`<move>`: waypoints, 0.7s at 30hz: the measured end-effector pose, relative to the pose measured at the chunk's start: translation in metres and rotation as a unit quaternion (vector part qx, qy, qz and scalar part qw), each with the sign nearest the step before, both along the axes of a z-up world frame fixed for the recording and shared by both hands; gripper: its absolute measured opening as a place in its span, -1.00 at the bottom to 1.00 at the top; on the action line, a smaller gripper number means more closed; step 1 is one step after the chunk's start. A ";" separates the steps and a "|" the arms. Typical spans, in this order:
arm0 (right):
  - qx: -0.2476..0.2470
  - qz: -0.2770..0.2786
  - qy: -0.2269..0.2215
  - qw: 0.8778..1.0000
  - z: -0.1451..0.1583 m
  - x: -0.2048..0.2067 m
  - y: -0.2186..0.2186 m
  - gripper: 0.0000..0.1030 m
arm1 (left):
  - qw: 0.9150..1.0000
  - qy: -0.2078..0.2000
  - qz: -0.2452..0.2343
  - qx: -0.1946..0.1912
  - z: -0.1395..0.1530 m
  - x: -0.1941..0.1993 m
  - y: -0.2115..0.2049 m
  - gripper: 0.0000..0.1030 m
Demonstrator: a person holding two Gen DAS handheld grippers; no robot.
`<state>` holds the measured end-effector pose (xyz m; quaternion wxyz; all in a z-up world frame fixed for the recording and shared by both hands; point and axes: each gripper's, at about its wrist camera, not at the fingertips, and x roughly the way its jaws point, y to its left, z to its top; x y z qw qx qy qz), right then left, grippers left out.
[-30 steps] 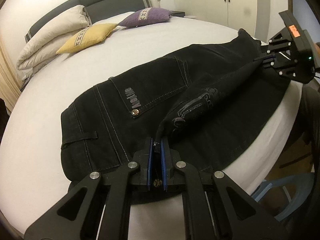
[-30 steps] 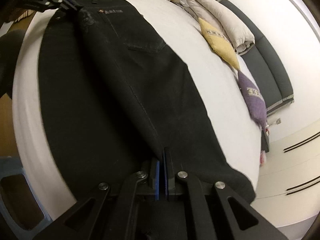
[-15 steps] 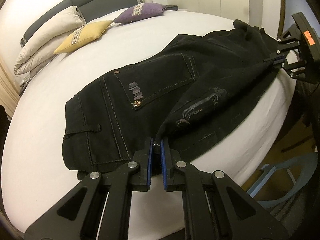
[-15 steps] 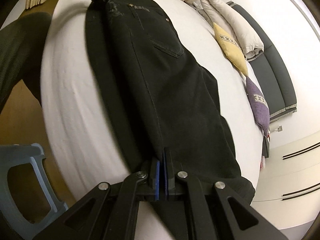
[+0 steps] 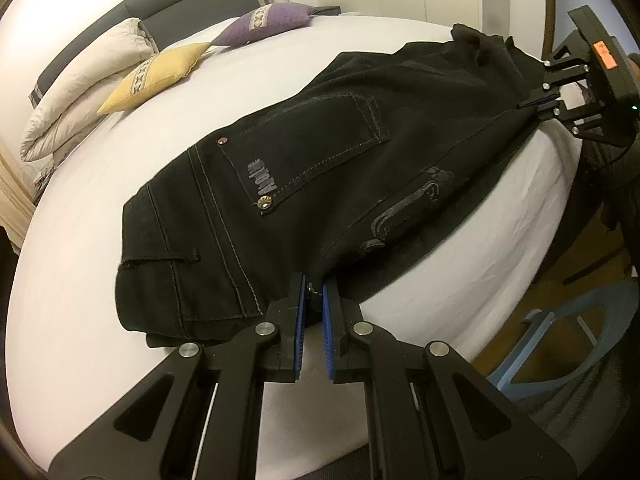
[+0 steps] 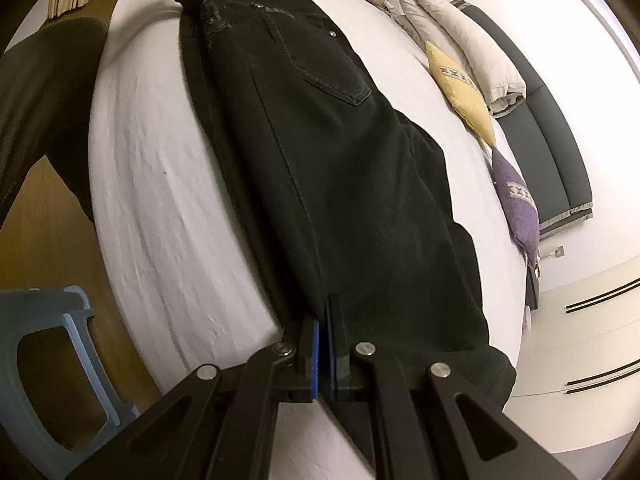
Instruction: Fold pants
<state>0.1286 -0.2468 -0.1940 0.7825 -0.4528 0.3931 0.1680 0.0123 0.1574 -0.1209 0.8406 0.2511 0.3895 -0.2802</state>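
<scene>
Black pants lie lengthwise on the white bed, centre of both views, already doubled leg over leg. My left gripper, bottom centre, is pressed together on the waist-end fabric; my right gripper, bottom centre of its own view, is pinching the hem end. Step in hand, I judge: laying the lengthwise fold flat near the bed edge. Next move likely calls for lowering, letting go, then carrying hem toward waistband.

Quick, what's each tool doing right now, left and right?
Left tool: closed, gripping the black pants at the waist end.
Right tool: closed, gripping the pants at the leg end.
</scene>
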 end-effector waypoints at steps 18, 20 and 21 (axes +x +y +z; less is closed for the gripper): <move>-0.041 0.020 -0.057 0.997 -0.022 -0.022 0.011 -0.86 | 0.998 0.041 0.030 0.023 0.004 0.009 -0.006 -0.70; -0.033 0.011 -0.060 0.998 -0.019 -0.024 0.010 -0.86 | 0.998 0.055 0.041 0.010 0.014 0.007 -0.003 -0.70; -0.020 0.002 -0.055 0.998 -0.015 -0.023 0.008 -0.81 | 0.997 0.063 0.049 0.001 0.021 0.006 -0.002 -0.70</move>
